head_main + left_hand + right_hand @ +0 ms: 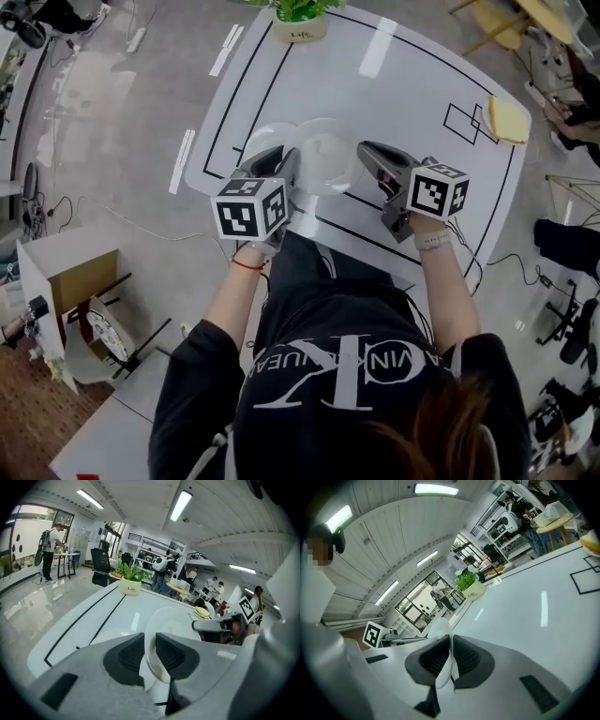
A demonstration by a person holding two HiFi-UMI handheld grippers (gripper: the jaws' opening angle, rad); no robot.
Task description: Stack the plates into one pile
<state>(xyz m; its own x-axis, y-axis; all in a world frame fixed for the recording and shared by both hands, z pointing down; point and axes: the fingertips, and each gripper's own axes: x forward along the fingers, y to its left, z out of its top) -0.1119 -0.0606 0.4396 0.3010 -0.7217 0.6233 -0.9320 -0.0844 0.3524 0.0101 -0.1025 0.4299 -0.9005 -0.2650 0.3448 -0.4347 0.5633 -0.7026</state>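
Overhead, head view: glossy white round plate point(325, 150) sits over white table w/ black lines point(422, 75), between left gripper point(289, 171) & right gripper point(368, 157). It overlaps a second white plate point(262, 141) lying beside it. Left gripper view: jaws partly apart, clamped on the plate's near rim. Right gripper view: jaws nearly together, pinching the plate's rim; plate seen edge-on.

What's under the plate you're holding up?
A second white plate on the table peeks out at the left edge of the held plate. The rest of it, and the table beneath, is covered.
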